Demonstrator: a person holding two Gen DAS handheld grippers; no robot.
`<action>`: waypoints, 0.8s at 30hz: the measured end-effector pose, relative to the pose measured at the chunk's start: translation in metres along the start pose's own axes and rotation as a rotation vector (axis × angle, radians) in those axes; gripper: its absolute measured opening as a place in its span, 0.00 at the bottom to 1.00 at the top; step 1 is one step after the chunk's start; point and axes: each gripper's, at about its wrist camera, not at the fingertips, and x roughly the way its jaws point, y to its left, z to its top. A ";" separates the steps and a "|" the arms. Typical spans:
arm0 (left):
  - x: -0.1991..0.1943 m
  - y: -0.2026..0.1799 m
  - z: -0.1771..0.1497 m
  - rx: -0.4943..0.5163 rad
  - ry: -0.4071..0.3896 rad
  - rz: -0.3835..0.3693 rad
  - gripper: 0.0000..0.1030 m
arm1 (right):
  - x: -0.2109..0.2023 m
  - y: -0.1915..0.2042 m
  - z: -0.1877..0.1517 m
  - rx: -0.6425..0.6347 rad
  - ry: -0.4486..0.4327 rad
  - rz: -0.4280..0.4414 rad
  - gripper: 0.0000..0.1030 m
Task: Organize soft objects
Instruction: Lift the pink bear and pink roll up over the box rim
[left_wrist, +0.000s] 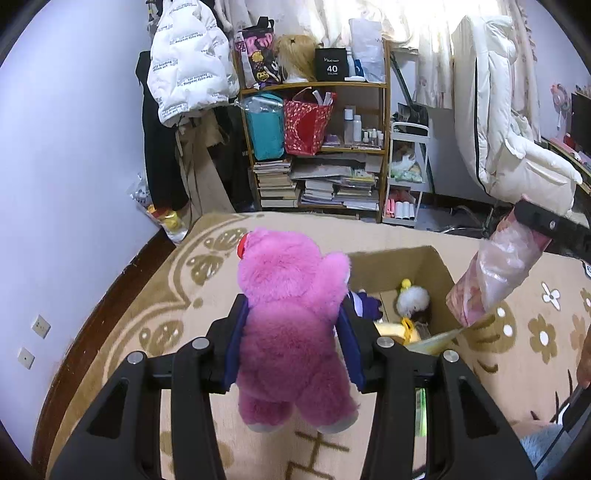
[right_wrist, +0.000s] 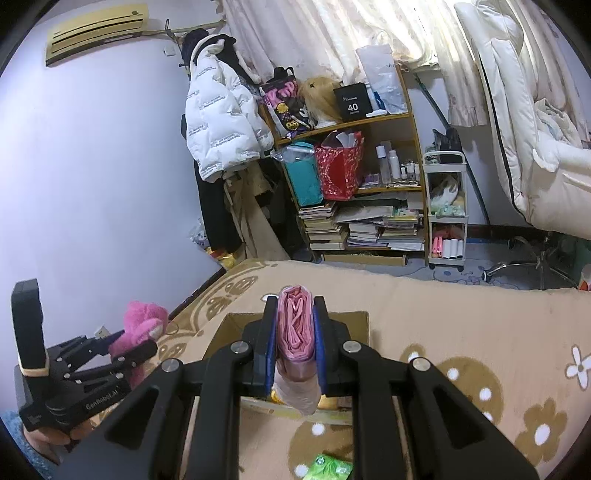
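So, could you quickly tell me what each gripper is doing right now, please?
Left gripper: closed on the pink plush bear.
Right gripper: closed on the pink plastic-wrapped bundle.

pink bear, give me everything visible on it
The pink bear is a fluffy plush with a red nose and pale foot soles. It hangs upright, back to the left wrist camera, clamped at the waist in the left tool, clear of the rug, left of the cardboard box.
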 end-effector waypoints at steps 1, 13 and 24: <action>0.003 -0.001 0.003 0.004 -0.003 0.003 0.43 | 0.004 -0.001 0.000 0.003 0.003 0.000 0.18; 0.049 -0.009 -0.006 0.035 0.040 0.020 0.44 | 0.046 -0.012 -0.014 0.008 0.047 -0.016 0.18; 0.089 -0.006 -0.002 -0.014 0.053 -0.006 0.44 | 0.093 -0.001 -0.015 -0.087 0.082 -0.023 0.18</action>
